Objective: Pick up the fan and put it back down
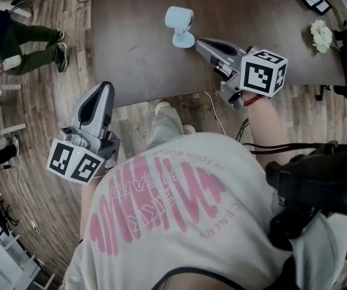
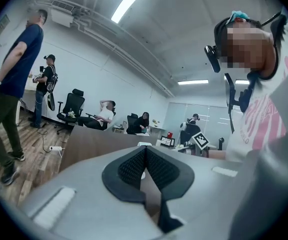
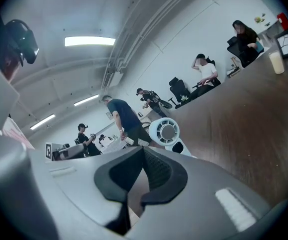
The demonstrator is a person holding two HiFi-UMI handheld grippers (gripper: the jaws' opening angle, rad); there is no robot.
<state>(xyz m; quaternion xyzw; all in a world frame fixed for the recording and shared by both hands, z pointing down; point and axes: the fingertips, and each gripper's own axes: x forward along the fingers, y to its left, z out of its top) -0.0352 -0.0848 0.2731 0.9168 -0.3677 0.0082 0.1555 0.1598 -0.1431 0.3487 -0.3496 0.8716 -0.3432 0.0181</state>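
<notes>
Standing on the dark table point(image 1: 131, 59) in the head view's upper middle, the fan point(image 1: 179, 26) is just left of the right gripper point(image 1: 199, 41), its jaws together and empty; the left gripper point(image 1: 104, 85), likewise closed on nothing, hangs lower left, well apart.

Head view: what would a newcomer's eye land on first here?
The small pale blue fan stands on the dark table. The right gripper points at it, tongs shut and empty, close to the fan's base. Nearer the camera, the left gripper is at the table's front edge with its tongs also shut, and a pink-printed shirt fills the bottom of the head view.
</notes>
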